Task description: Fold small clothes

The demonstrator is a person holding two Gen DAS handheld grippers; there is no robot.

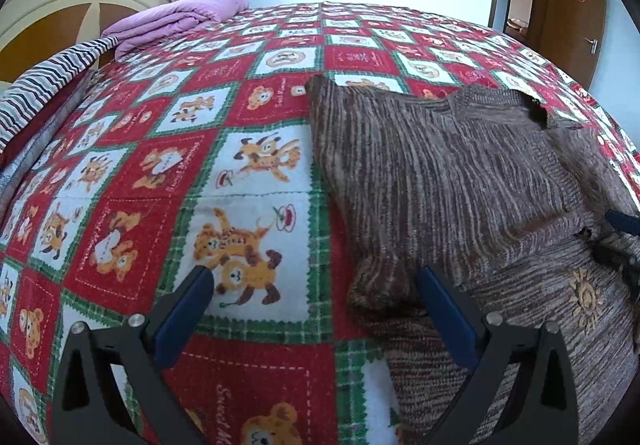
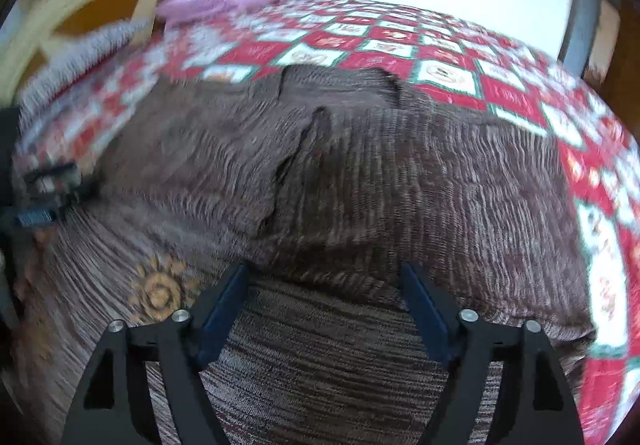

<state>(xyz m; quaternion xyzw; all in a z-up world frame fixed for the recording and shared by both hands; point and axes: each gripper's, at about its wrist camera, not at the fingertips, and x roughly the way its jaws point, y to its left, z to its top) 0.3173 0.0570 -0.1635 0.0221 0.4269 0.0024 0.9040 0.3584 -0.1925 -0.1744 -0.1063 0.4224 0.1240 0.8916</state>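
Nearest in the left wrist view, the left gripper (image 1: 316, 277) stands with its jaws wide apart and nothing between them; one finger hangs over the quilt (image 1: 240, 181), the other over the sweater's (image 1: 440, 173) near edge. The right gripper (image 2: 324, 277) likewise has its jaws spread and pinches nothing, with brown knit filling the space below. The sweater lies flat on the quilt, a sleeve folded across its body. A yellow sun motif (image 2: 158, 293) shows in both views. Only the left view is sharp: beyond the sweater it shows a folded purple blanket (image 1: 180, 15), a striped cloth (image 1: 52, 77), and a brown door (image 1: 576, 9). The right view is blurred.
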